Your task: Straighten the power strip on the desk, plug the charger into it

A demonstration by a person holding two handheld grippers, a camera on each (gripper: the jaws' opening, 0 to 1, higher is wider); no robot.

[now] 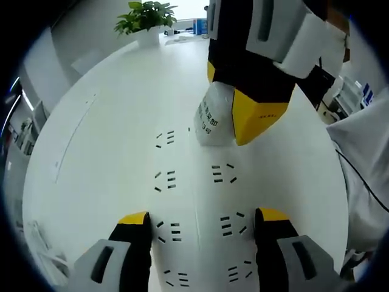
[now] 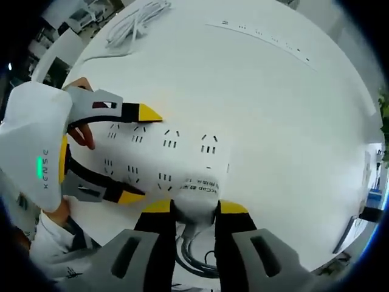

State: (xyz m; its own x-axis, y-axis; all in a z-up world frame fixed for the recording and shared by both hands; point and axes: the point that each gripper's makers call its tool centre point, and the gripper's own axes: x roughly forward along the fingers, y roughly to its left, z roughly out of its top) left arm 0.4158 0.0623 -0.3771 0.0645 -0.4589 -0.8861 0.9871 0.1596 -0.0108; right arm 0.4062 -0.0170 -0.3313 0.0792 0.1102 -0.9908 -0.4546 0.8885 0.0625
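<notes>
Left gripper (image 1: 203, 220) jaws spread wide, straddling power strip (image 1: 194, 201) flat on desk (image 1: 103, 121). Right gripper (image 2: 189, 210) at 12 o'clock, clamped on charger (image 2: 196, 207) at strip's far end. Plant (image 1: 146, 15) at 11 o'clock, well apart.

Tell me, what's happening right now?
Left gripper open, straddling the power strip. Right gripper shut on charger at strip's end. Nothing blocking.
</notes>
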